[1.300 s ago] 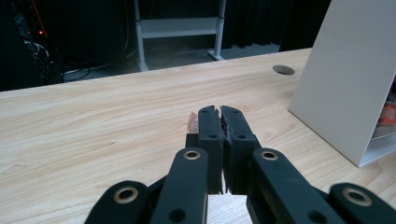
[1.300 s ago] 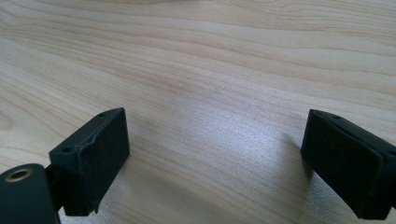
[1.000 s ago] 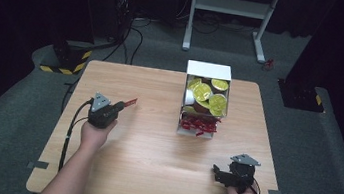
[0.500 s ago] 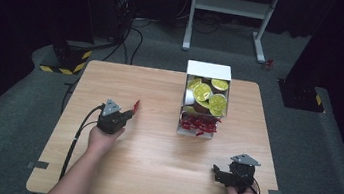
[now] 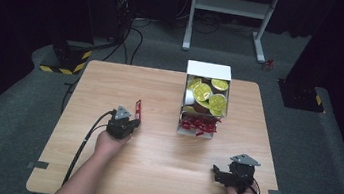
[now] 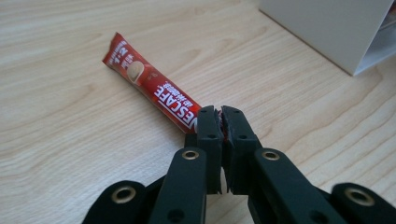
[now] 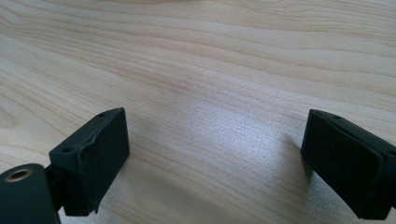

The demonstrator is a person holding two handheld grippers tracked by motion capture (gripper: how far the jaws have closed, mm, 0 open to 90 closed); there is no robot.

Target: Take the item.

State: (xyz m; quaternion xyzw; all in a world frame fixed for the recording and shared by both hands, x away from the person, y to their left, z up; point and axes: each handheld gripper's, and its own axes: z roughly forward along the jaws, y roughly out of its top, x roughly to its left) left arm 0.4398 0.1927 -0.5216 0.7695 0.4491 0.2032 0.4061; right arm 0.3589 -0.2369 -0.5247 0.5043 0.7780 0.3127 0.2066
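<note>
Dark room; grey carpet (image 5: 0,120); white stand (image 5: 231,14) behind.

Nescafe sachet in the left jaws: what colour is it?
Red with white lettering, clearest in the left gripper view: Nescafe sachet.

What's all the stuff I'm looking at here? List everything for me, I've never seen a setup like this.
Table: one, light wood, centre of the room.
Box: one, white, open, on the far right part of the table.
Round capsules: several, gold-lidded, in the box's far part.
Red sachets: a pile, count unclear, in the box's near end.
Coffee stick: one, red, printed NESCAFE, pinched at one end by the left gripper.
White frame: one, on the floor beyond the table.
Left gripper: black, jaws shut on the stick, left of the box.
Right gripper: black, jaws apart, near right corner.
Hands: two.
</note>
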